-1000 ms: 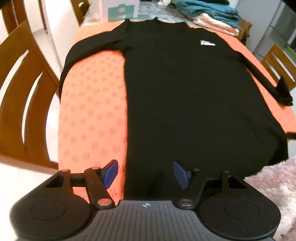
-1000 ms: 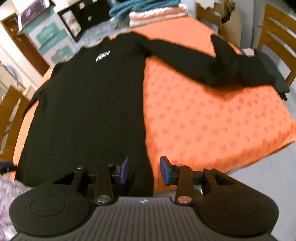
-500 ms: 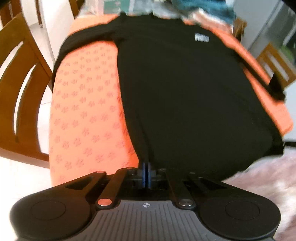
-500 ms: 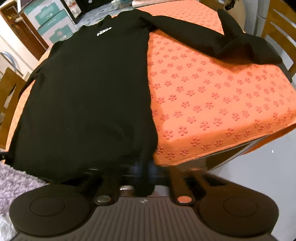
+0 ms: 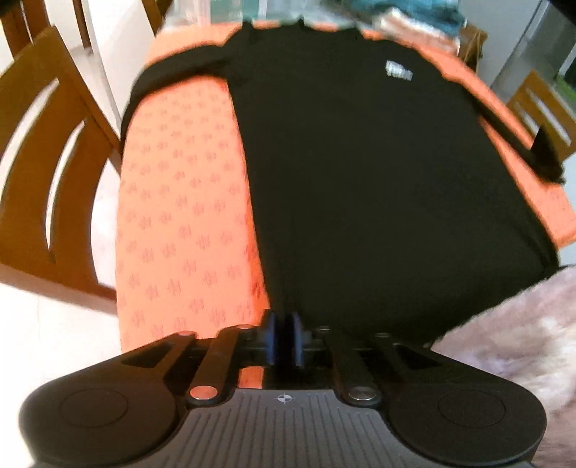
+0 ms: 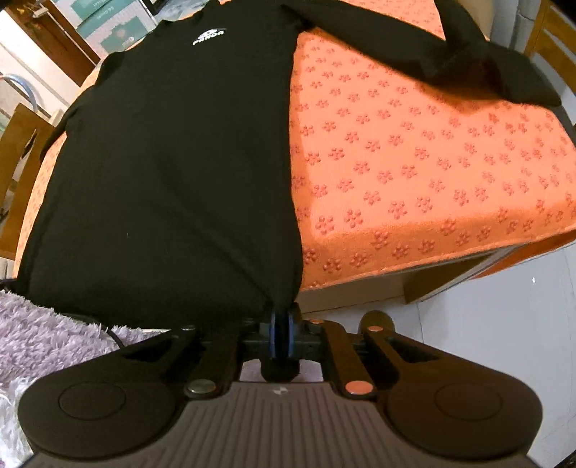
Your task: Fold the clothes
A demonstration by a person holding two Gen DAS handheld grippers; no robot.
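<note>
Both grippers are pinching the near hem of the black long-sleeved shirt [image 5: 378,187]: the left gripper [image 5: 283,336] is pressing its blue pads together on the hem's left corner, and the right gripper [image 6: 282,333] is clamping the opposite corner where it is hanging past the table edge. Beyond them the shirt is lying face up and spread flat along the orange mat [image 6: 414,162], collar at the far end, with one sleeve [image 6: 432,46] trailing toward the right edge and the other curling over the left. It is looking soft and light, so it will likely sag between the two holds and drag on the textured mat; corner grips suit it. Bare mat is lying open on both sides, though wooden chairs [image 5: 46,172] are crowding the table and folded piles [image 5: 414,14] are sitting just past the collar.
</note>
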